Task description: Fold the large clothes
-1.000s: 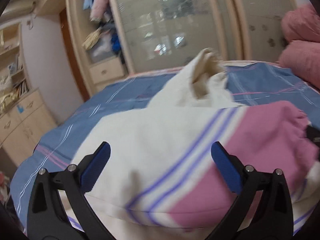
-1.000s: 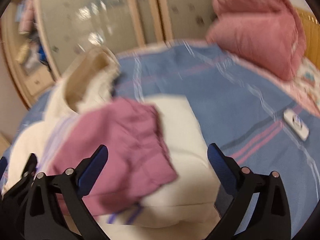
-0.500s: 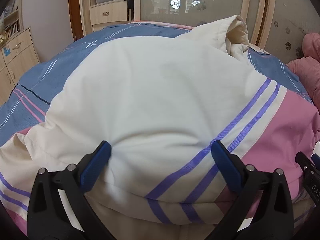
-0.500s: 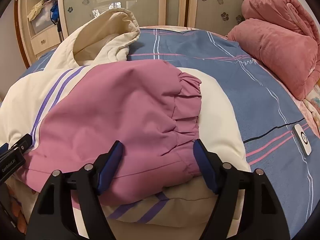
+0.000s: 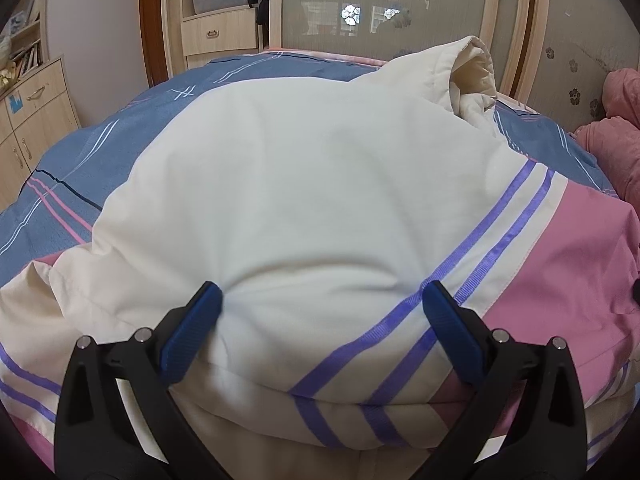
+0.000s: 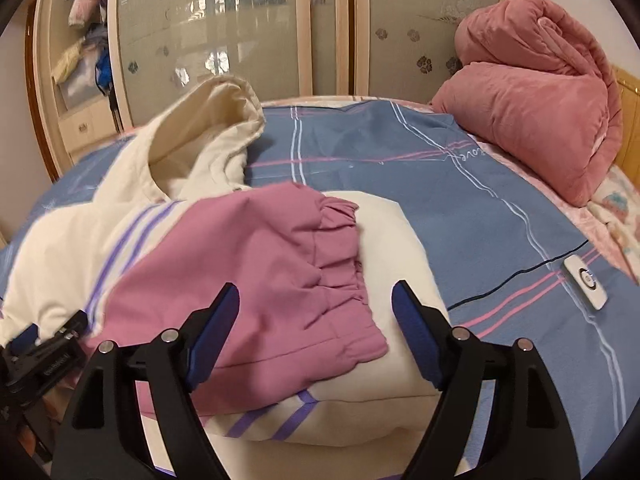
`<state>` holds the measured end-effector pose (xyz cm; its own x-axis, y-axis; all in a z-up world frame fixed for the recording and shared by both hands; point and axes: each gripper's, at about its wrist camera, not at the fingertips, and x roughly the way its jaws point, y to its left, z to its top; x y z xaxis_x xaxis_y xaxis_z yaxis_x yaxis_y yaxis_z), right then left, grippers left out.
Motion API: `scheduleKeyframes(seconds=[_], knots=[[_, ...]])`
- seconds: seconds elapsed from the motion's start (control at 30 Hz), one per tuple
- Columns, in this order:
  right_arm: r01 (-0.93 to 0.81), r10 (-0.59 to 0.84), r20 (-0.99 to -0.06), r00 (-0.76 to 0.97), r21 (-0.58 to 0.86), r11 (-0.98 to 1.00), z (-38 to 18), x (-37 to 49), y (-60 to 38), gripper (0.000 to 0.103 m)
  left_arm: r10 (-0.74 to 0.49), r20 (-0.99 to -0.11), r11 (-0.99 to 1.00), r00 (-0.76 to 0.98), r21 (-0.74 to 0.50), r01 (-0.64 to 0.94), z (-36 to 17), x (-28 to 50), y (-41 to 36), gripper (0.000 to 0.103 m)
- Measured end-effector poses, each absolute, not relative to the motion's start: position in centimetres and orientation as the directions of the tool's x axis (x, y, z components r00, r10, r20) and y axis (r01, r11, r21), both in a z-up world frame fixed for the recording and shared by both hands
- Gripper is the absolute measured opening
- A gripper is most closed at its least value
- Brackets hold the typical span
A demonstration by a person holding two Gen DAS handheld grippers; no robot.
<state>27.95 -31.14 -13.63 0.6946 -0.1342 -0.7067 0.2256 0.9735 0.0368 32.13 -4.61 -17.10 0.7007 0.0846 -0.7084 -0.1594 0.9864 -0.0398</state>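
Left wrist view shows the jacket point(image 5: 304, 208) lying on the bed point(image 5: 120, 152), its sleeve point(image 6: 256, 280) folded over the body. Left gripper point(image 5: 320, 308) and right gripper point(image 6: 316, 300) both stand wide open and hold nothing. I judge the sleeve fold is finished; next, grip the near hem and fold it toward the hood point(image 6: 208, 128).

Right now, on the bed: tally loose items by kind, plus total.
Puffy cream jacket with pink sleeve and purple stripes: 1
Rolled pink plush blanket: 1
Small white remote-like controller with round button: 1
Total: 3, all lying on the blue striped bedsheet.
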Motion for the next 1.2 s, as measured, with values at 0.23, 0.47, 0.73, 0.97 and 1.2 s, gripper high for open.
scheduleKeyframes(seconds=[0.23,0.47,0.73,0.97,1.2], knots=[[0.205,-0.085,-0.785,0.614,0.055,0.977,-15.8,29.6,-31.5,0.085,0.091,-0.705,0.987,0.703,-0.032,-0.159,-17.2,32.0,-4.7,0.101],[0.198,-0.073,-0.786,0.614,0.064,0.978,-15.5,28.9,-31.7,0.085,0.091,-0.703,0.987,0.705,-0.031,-0.159,-17.2,32.1,-4.6,0.101],[0.239,-0.082,-0.696,0.713,0.132,0.962,-12.3,26.8,-32.9,0.086,0.114,-0.556,0.99,0.824,-0.01,-0.144,-12.6,30.6,-6.0,0.101],[0.231,-0.122,-0.779,0.615,0.03,0.972,-15.4,29.2,-31.9,0.09,0.157,-0.696,0.981,0.701,0.195,-0.026,-16.7,35.1,-10.5,0.101],[0.223,-0.113,-0.786,0.608,0.033,0.974,-15.8,29.5,-32.1,0.093,0.103,-0.702,0.992,0.704,0.126,-0.019,-17.0,35.3,-9.3,0.101]])
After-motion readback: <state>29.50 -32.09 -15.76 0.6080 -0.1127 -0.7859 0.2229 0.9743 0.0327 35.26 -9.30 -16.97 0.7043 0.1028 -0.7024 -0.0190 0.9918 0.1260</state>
